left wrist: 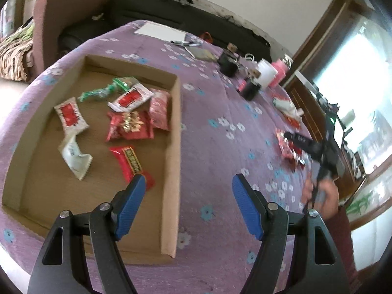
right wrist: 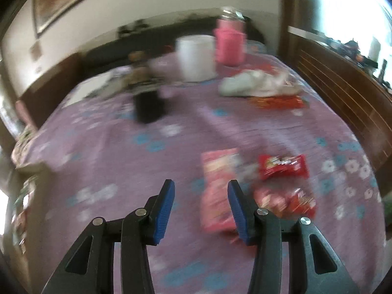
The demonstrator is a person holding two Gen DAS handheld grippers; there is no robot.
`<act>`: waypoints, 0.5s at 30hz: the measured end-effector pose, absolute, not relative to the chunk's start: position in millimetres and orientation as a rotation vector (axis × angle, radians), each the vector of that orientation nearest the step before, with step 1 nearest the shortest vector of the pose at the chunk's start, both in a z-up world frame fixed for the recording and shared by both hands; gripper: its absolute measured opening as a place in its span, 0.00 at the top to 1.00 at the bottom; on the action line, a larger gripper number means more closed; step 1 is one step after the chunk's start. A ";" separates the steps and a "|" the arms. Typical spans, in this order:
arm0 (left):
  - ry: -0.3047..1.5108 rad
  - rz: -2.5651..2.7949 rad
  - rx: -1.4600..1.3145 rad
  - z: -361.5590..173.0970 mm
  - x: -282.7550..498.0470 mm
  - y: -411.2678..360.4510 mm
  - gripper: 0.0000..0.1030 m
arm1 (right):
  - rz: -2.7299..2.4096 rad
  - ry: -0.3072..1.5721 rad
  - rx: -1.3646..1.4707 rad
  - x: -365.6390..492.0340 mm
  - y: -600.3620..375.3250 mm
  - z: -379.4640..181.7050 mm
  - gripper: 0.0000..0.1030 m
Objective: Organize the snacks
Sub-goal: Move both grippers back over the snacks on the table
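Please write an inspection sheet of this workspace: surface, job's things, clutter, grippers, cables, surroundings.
Surface: purple flowered cloth over the table.
Job's things: cardboard tray holding several snack packets; pink packet and red packets loose on the cloth.
Clutter: white cup, pink bottle, black jar, crumpled bag, papers.
Grippers: left gripper open, empty; right gripper open, empty, above the pink packet.
Cables: nothing seen.
Surroundings: black sofa, wooden headboard, bright window.
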State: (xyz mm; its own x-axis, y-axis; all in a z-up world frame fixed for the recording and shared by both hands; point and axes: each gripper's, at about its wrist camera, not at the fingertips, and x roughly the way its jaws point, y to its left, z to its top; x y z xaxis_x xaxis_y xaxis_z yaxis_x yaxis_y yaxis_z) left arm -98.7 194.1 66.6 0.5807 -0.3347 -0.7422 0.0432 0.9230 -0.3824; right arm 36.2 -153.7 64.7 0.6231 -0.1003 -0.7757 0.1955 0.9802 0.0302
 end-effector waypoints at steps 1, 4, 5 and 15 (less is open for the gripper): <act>0.932 -0.226 -0.336 66.1 -99.4 192.3 0.29 | -0.183 0.895 0.118 44.3 -160.9 61.1 0.54; 0.934 -0.217 -0.326 66.1 -100.6 191.1 0.29 | -0.204 0.934 0.128 64.0 -174.7 48.8 0.54; 0.935 -0.213 -0.325 65.7 -101.3 191.2 0.29 | -0.210 0.949 0.124 67.8 -176.4 44.9 0.54; 0.958 -0.236 -0.331 57.2 -95.9 182.4 0.29 | 0.012 1.035 0.246 40.2 -149.8 33.2 0.73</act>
